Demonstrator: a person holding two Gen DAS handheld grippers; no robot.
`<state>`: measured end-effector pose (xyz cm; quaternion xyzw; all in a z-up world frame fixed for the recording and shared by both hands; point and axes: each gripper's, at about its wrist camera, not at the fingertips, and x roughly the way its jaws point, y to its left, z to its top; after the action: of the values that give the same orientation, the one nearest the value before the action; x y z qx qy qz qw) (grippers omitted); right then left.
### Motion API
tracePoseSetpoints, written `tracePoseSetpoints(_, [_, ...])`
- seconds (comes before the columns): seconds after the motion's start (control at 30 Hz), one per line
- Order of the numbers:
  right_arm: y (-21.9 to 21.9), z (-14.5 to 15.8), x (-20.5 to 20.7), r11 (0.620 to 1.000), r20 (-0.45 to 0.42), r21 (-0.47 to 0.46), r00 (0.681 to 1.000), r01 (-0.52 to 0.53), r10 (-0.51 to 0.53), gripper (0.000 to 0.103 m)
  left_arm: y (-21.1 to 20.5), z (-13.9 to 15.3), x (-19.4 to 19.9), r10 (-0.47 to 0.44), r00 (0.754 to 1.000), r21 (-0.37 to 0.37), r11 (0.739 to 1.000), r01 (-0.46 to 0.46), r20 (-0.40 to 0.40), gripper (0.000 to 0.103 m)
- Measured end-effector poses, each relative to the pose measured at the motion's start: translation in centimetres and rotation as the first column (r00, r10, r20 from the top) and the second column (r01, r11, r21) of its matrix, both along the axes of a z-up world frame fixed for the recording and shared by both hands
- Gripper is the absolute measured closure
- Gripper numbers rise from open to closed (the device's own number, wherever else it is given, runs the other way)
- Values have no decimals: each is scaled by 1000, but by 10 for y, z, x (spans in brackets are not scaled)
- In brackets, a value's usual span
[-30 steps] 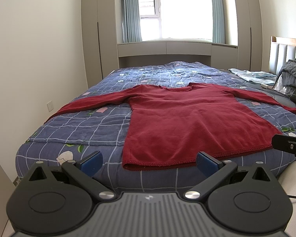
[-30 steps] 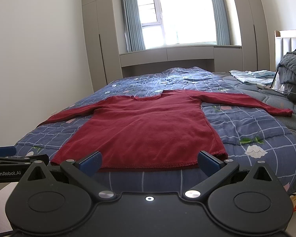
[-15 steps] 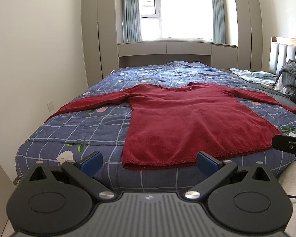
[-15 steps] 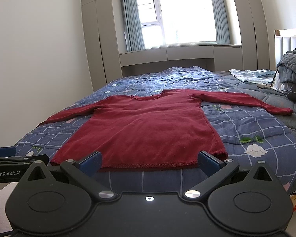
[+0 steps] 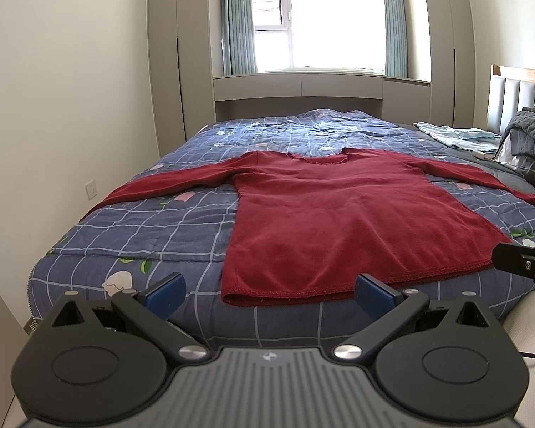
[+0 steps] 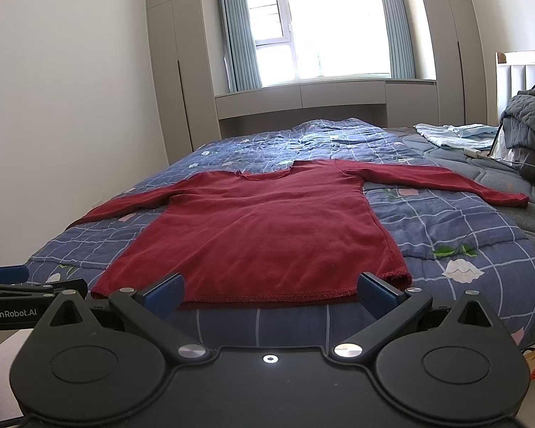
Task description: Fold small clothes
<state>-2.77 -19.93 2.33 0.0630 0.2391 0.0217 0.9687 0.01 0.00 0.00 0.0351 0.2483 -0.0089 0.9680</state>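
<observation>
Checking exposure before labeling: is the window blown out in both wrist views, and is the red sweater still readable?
Left wrist view: window clipped to white, red sweater evenly lit and sharp, walls bowed by the fisheye. Right wrist view: window also clipped, faint outdoor detail at the left pane, red sweater well exposed, no blur.

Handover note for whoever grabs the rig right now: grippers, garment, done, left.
Left gripper: open, empty, held short of the bed's near edge, facing the hem.
Right gripper: open, empty, same standoff, further right.
Red long-sleeved top: flat on the blue checked quilt, neck towards the window, both sleeves spread out sideways, hem at the near edge.
Other things: grey bedding and a light blue cloth heaped far right, untouched.
Done: top laid out flat.
Left: every fold. Probably sleeves in first, then hem up to the neck.
</observation>
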Motion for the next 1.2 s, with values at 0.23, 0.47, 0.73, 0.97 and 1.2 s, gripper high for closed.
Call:
tracePoseSetpoints(0.23, [0, 0, 0, 1000, -1, 1, 1000, 0, 0, 0, 0, 0, 0, 0, 1000, 0, 1000, 0, -1, 0])
tracePoseSetpoints(0.47, [-1, -1, 1, 1000, -2, 1, 1000, 0, 0, 0, 0, 0, 0, 0, 1000, 0, 1000, 0, -2, 0])
tracePoseSetpoints(0.73, [2, -4, 1, 1000, -11, -6, 1000, -8, 7, 0, 3, -2, 5, -13, 999, -22, 1000, 12, -43, 0])
tracePoseSetpoints(0.97, [-16, 0, 12, 997, -44, 80, 999, -11, 14, 0, 8, 3, 34, -65, 989, -121, 991, 49, -132, 0])
tracePoseSetpoints(1.2, [-54, 9, 34, 991, -9, 76, 993, 114, -114, 0, -4, 30, 93, -95, 984, -189, 980, 65, -153, 0])
